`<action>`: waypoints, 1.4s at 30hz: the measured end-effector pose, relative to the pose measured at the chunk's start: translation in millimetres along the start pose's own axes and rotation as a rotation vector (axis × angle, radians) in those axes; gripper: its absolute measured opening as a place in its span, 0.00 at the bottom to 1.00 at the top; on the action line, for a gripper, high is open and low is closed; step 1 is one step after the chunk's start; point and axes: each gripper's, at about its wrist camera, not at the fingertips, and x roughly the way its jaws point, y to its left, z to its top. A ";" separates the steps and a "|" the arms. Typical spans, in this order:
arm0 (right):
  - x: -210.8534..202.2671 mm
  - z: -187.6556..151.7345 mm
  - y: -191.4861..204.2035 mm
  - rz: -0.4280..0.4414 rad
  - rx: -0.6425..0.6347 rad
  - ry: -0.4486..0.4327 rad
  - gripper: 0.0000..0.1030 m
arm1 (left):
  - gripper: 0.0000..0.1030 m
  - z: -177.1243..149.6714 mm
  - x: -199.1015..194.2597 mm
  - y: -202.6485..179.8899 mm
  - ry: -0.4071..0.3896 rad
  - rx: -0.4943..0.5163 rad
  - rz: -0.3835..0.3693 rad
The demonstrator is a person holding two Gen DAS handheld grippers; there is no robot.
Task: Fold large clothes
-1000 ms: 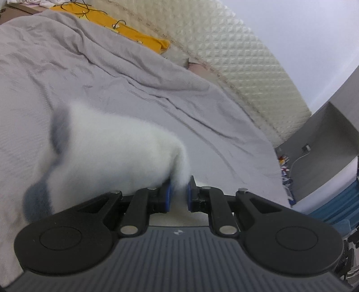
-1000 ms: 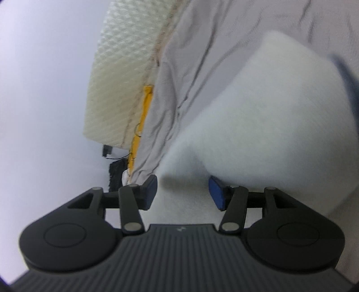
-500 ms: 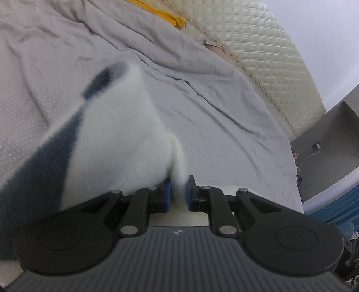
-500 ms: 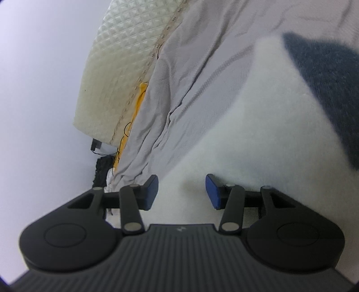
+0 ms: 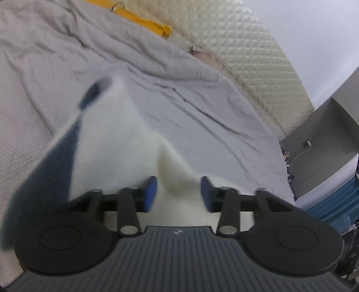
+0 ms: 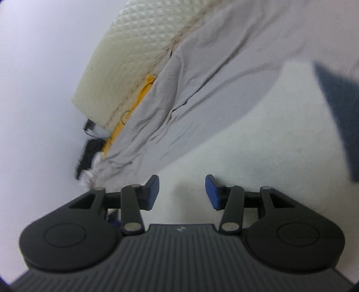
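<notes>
A fluffy white garment (image 5: 116, 143) with a dark blue band (image 5: 51, 170) lies on the grey bed sheet (image 5: 56, 56). A fold of it rises toward my left gripper (image 5: 178, 193). That gripper's jaws are opening: white fabric sits between the blue pads (image 5: 150, 193), which do not press on it. In the right wrist view the same garment (image 6: 269, 139) spreads flat under my right gripper (image 6: 181, 193), and its dark band (image 6: 338, 112) shows at the right. The right jaws are apart and opening slightly, gripping nothing.
A cream quilted headboard (image 5: 258, 63) runs along the far side of the bed. A yellow cloth (image 5: 143, 20) lies by it. Grey furniture (image 5: 325, 134) and something blue (image 5: 332, 202) stand past the bed's right edge. A dark heap (image 6: 89, 155) sits beyond the bed corner.
My left jaws were shut on the white fabric and now stand apart, and that gripper has sunk toward the bed. The right wrist view has rolled, and the garment lies flatter under it.
</notes>
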 end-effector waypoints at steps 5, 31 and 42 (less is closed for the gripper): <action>-16.4 -6.7 26.7 -0.124 -0.222 -0.051 0.50 | 0.55 -18.3 -19.1 -31.2 -0.014 0.174 0.068; 9.5 -10.1 3.2 -0.360 -0.355 -0.093 0.47 | 0.55 -31.1 13.7 -32.2 -0.043 0.333 0.306; -61.8 -40.2 35.8 -0.252 -0.263 -0.171 0.70 | 0.64 -74.7 -73.8 -56.5 -0.019 0.258 0.164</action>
